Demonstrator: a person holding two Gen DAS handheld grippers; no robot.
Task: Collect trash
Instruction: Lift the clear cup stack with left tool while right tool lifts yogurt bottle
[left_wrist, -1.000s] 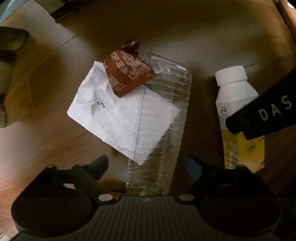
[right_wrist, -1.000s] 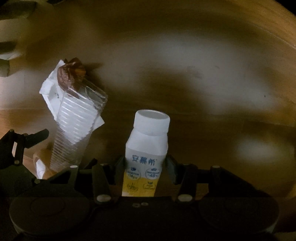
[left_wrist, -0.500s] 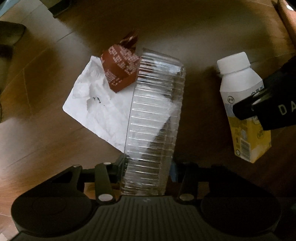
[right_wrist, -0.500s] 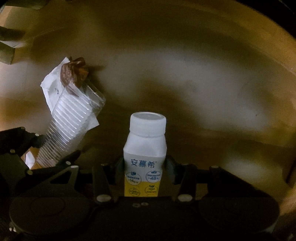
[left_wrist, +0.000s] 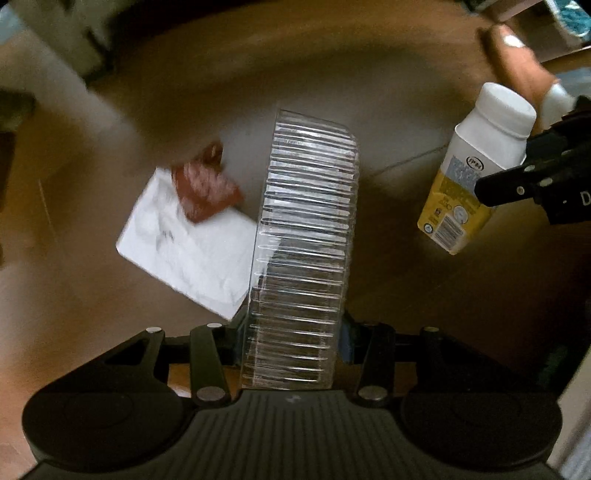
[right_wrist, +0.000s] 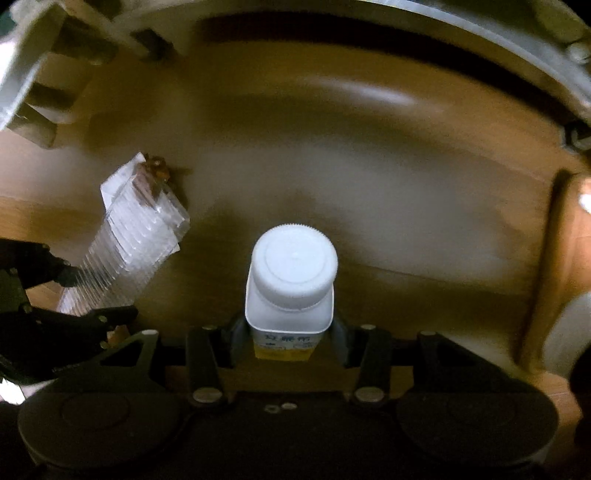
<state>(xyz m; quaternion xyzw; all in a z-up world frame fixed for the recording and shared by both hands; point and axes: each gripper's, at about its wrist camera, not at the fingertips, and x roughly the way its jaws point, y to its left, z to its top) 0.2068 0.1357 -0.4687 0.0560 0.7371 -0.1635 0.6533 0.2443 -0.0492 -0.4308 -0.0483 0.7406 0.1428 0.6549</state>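
The left gripper (left_wrist: 291, 334) clamps a clear ribbed plastic container (left_wrist: 306, 254); the right gripper (right_wrist: 290, 330) clamps a white-capped yellow drink bottle (right_wrist: 291, 280). Both hang above the desk (left_wrist: 388, 122); lift steadily, grips firm.

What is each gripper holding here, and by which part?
The left gripper clamps the clear ribbed plastic container across its near end. The right gripper clamps the white-capped yogurt drink bottle across its lower body.

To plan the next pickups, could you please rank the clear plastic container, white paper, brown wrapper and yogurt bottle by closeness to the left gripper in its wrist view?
1. Clear plastic container, between the left gripper fingers.
2. White paper, left.
3. Brown wrapper and yogurt bottle: too close to call.
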